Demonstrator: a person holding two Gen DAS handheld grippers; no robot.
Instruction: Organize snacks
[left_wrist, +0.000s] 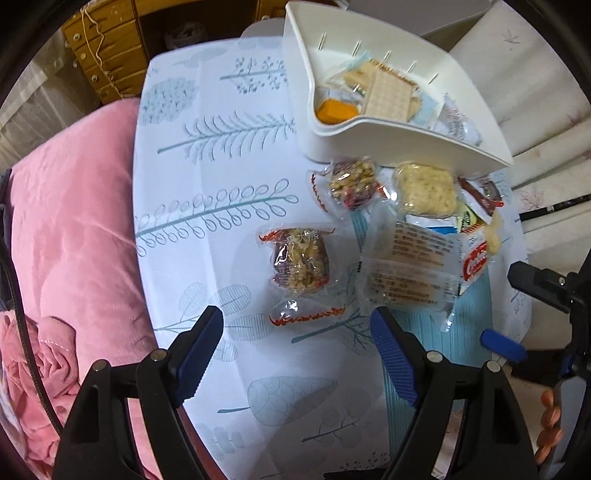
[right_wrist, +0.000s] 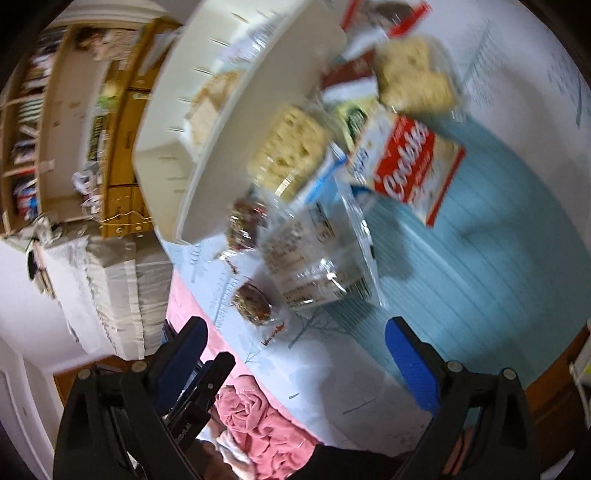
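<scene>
My left gripper (left_wrist: 295, 343) is open over the leaf-print tablecloth, nothing between its blue pads (left_wrist: 199, 354). Just ahead of it lies a nut-and-date bar packet (left_wrist: 301, 264), with a clear printed packet (left_wrist: 410, 266) to its right. Further on are a second nut bar (left_wrist: 351, 182), a rice cracker (left_wrist: 424, 188) and a red Cookies packet (left_wrist: 474, 258). The white tray (left_wrist: 369, 136) behind them holds crackers and an orange sweet (left_wrist: 334, 110). My right gripper (right_wrist: 295, 350) is also open and empty, above the clear packet (right_wrist: 317, 266), nut bar (right_wrist: 253, 299) and Cookies packet (right_wrist: 413, 162).
A pink blanket (left_wrist: 74, 240) lies along the table's left edge. A wooden drawer unit (left_wrist: 107, 51) stands beyond the table. A stack of papers (right_wrist: 122, 288) and shelves (right_wrist: 29, 110) are off the table's side. A person's fingers (left_wrist: 550, 417) show at lower right.
</scene>
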